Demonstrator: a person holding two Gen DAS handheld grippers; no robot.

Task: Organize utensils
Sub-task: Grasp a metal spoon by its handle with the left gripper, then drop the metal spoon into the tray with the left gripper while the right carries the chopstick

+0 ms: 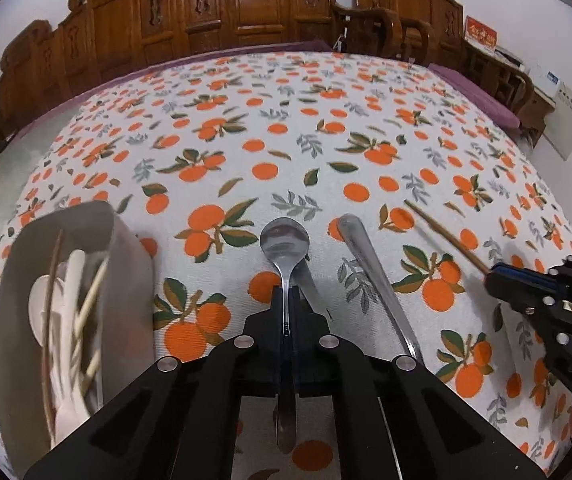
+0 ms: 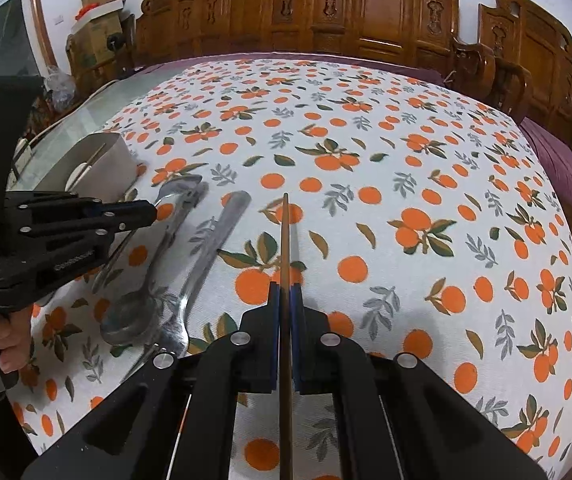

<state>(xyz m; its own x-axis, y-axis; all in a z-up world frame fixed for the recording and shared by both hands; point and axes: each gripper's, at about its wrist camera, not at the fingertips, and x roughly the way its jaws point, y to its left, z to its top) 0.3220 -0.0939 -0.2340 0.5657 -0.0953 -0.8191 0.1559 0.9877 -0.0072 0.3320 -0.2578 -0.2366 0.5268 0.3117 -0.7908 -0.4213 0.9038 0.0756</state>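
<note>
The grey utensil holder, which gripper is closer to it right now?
Left. The left gripper, shut on a spoon, sits just beside the grey utensil holder; the right gripper, shut on a chopstick, is farther away.

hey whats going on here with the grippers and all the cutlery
A person is sorting utensils on a table with an orange-print cloth. The left gripper is shut on a metal spoon, and the right gripper is shut on a brown chopstick. A fork and another spoon lie on the cloth. The grey holder already has white spoons and chopsticks in it.
</note>
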